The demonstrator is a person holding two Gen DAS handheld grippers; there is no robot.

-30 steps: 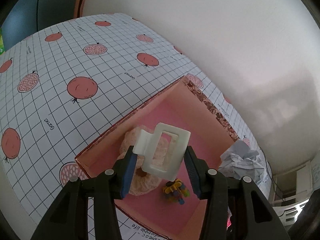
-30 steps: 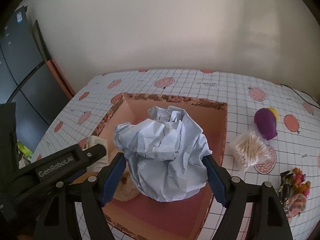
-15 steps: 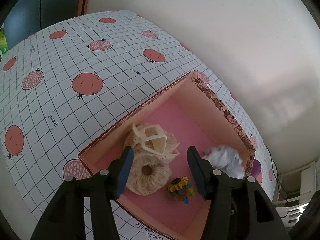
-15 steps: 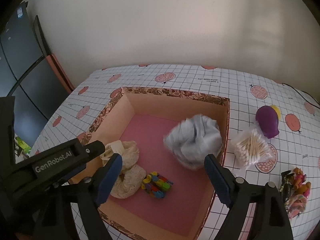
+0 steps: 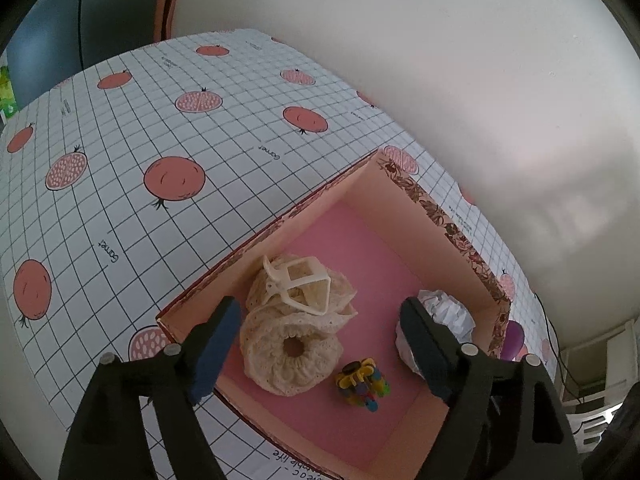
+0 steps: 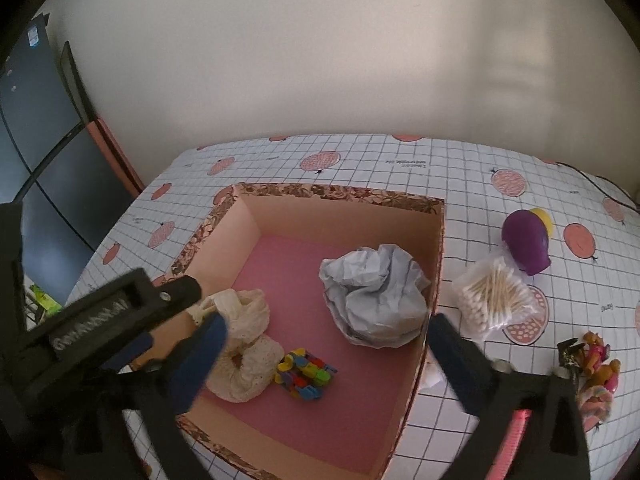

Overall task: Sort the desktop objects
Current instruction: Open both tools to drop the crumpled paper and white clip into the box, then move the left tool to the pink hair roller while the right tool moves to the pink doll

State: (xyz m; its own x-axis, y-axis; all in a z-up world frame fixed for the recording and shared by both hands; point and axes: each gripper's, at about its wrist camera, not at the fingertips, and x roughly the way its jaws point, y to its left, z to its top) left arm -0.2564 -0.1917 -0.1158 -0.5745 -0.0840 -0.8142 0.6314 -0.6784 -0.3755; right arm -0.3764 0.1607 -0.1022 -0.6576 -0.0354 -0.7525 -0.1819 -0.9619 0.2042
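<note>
A pink-floored cardboard box (image 5: 448, 220) (image 6: 344, 192) stands on the pomegranate-print tablecloth. Inside lie two cream lace scrunchies (image 5: 294, 350) (image 6: 244, 344), a white hair claw (image 5: 298, 282) on top of them, a small multicoloured clip bundle (image 5: 362, 384) (image 6: 306, 372) and a crumpled paper ball (image 5: 444, 316) (image 6: 374, 300). My left gripper (image 5: 320, 344) is open and empty above the box's near side. My right gripper (image 6: 324, 356) is open and empty above the box. The left gripper's body (image 6: 108, 316) shows at the left of the right wrist view.
To the right of the box lie a bag of cotton swabs (image 6: 494, 300), a purple and yellow toy (image 6: 528, 246) and a bundle of small colourful figures (image 6: 596, 372). A black cable (image 6: 600, 184) runs at the far right. A wall is behind the table.
The left gripper let go of the white hair claw, which now lies on the scrunchies. The right gripper let go of the paper ball, which now lies in the box. Both opened wider and drew back.
</note>
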